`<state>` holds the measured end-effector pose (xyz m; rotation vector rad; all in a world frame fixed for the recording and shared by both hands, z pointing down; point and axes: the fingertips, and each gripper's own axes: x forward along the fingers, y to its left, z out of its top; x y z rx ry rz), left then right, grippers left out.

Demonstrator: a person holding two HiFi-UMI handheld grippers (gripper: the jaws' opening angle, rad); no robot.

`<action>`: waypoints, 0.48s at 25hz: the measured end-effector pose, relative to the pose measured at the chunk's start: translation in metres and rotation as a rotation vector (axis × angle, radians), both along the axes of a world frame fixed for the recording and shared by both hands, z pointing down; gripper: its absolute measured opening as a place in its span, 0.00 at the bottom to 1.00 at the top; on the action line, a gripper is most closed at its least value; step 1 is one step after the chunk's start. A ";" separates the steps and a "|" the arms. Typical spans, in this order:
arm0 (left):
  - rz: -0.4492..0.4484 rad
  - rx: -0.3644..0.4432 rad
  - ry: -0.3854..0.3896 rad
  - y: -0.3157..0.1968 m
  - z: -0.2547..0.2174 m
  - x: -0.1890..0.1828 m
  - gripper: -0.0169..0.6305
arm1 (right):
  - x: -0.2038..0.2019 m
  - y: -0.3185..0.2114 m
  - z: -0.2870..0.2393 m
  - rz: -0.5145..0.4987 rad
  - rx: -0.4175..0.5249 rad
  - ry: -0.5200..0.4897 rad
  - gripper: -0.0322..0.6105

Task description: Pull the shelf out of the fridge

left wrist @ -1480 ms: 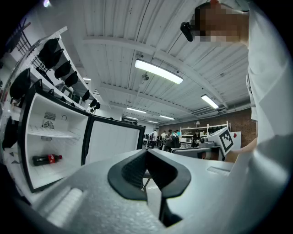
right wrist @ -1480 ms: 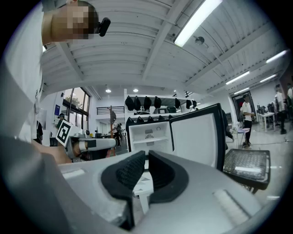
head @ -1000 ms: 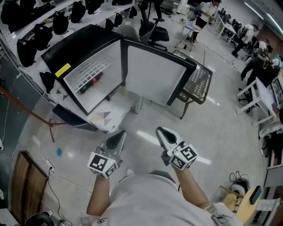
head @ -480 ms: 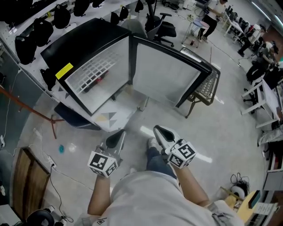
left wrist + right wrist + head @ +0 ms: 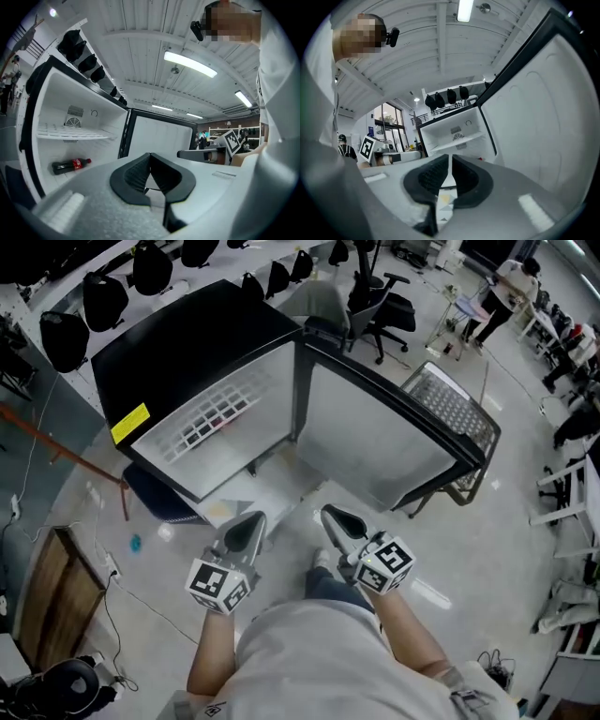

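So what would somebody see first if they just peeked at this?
The big black fridge stands wide open straight ahead, its white door swung out to the right. Inside, a wire shelf sits above a red-labelled bottle lying on its side. Nearer, the left gripper and right gripper are both shut, holding nothing, short of the fridge.

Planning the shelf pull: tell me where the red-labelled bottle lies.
Left gripper view, left side: the bottle lies on its side inside the open fridge, beneath the white shelf.
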<state>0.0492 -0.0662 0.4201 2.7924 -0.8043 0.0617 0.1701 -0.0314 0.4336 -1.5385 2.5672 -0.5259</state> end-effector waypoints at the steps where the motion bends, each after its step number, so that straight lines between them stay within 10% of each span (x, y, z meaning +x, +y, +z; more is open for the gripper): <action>1: -0.021 -0.003 -0.001 -0.008 0.000 0.004 0.04 | 0.003 -0.010 -0.002 -0.022 0.001 -0.005 0.09; 12: -0.261 -0.055 0.014 -0.064 0.001 0.033 0.04 | 0.007 -0.079 -0.004 -0.293 -0.025 -0.094 0.09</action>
